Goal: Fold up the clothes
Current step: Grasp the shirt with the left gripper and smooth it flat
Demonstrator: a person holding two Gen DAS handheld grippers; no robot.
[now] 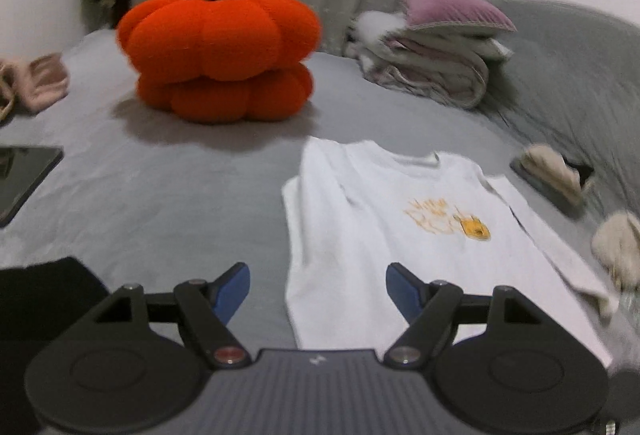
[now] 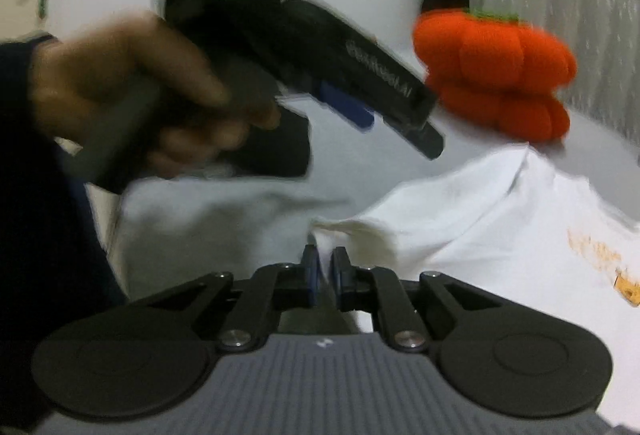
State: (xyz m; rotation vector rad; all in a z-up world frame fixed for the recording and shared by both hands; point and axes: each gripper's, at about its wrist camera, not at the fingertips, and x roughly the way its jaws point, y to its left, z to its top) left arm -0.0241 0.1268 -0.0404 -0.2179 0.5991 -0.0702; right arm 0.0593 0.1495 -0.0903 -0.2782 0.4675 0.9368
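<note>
A white T-shirt (image 1: 400, 235) with an orange print lies on the grey bed sheet (image 1: 180, 203), collar toward the far side. In the left wrist view my left gripper (image 1: 318, 275) hovers open above the shirt's near left edge, with nothing between its blue pads. In the right wrist view my right gripper (image 2: 325, 275) is shut on a raised fold of the T-shirt (image 2: 500, 227) at its edge, white cloth pinched between the pads. A hand (image 2: 132, 91) holds the left gripper (image 2: 400, 133) up above the bed, beyond the pinched fold.
An orange pumpkin cushion (image 1: 220, 55) sits at the back of the bed. A pile of folded bedding with a pink pillow (image 1: 432, 51) lies at the back right. A dark tablet (image 1: 24, 175) lies at the left, beige cloth items (image 1: 552, 171) at the right.
</note>
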